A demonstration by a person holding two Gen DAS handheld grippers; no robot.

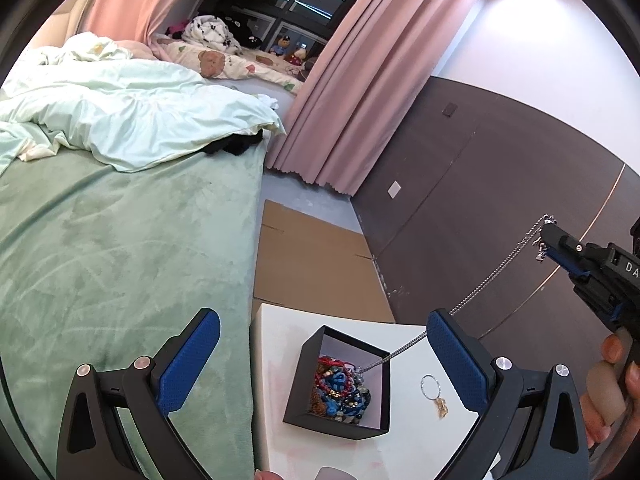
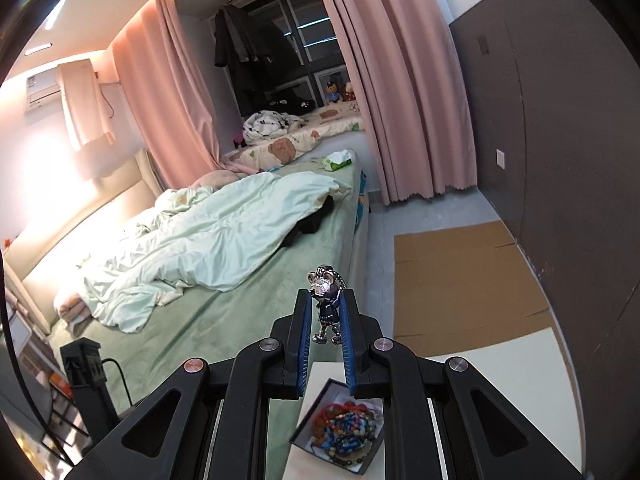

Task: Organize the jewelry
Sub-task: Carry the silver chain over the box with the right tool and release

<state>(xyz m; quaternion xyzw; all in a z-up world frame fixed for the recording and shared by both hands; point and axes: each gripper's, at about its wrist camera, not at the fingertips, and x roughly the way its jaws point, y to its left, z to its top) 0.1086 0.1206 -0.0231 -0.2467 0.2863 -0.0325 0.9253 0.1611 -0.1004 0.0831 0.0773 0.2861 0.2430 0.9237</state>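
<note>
Nearest us, our left claw [image 1: 324, 354] hangs wide apart over the black square box of tangled beaded bracelets [image 1: 340, 390] on the white tabletop [image 1: 276, 360]. A thin wire hoop earring with gold charm [image 1: 434, 394] lies just beside it. Higher, our right claw [image 2: 325, 312] is clamped on the silver bear pendant [image 2: 326, 304], its silver chain [image 1: 480, 286] trailing into the box. We judge the next move is lifting the chain free without snagging beads.

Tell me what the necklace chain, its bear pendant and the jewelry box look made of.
Necklace chain: silvery metal, by its fine bright links.
Bear pendant: glossy silver and dark metal, perhaps enamelled, held in the right gripper.
Jewelry box: matte black outside, pale lining; probably rigid cardboard, though that is uncertain.
</note>
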